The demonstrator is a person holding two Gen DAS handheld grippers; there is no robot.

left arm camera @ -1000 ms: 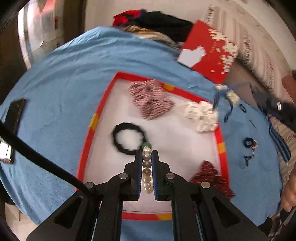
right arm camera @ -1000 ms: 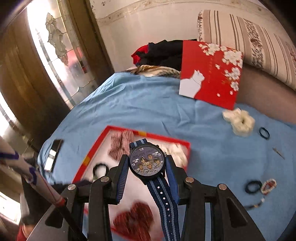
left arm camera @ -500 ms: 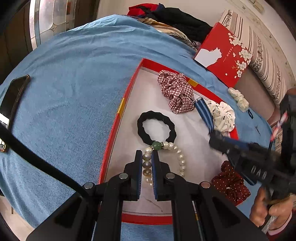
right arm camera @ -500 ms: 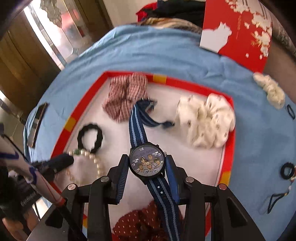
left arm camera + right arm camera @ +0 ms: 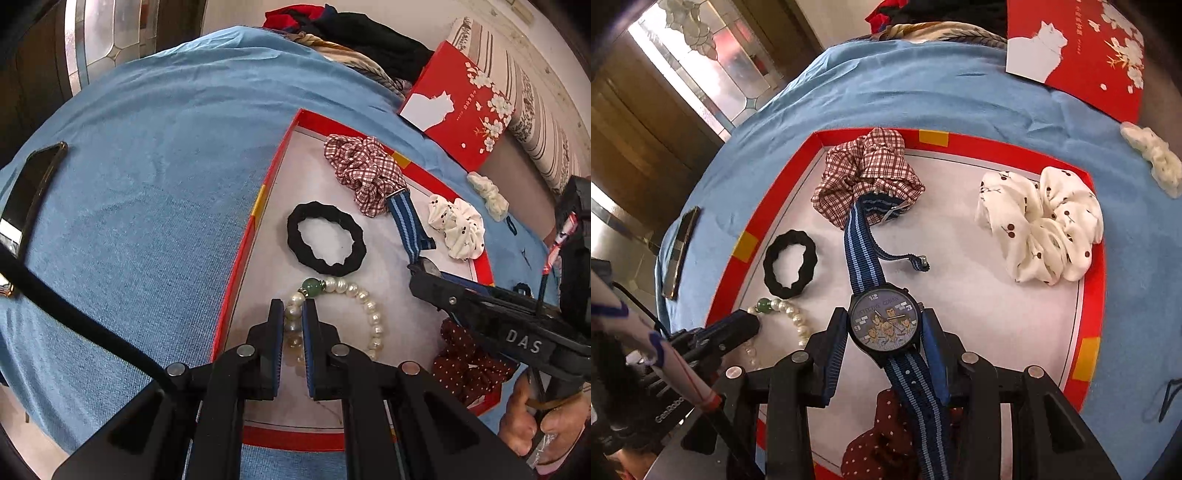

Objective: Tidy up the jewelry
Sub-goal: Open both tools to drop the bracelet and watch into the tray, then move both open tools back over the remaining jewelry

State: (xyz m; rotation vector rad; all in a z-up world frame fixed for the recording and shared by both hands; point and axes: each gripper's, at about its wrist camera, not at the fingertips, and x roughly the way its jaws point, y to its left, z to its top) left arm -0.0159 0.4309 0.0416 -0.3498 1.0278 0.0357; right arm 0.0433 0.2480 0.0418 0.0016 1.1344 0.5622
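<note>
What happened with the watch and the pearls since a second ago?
Both tongs came down into the red-rimmed tray. The blue-strapped cartoon watch and white pearl bracelet, carried in the air before, now touch its floor. Neither was let go. The scrunchies stayed put.
</note>
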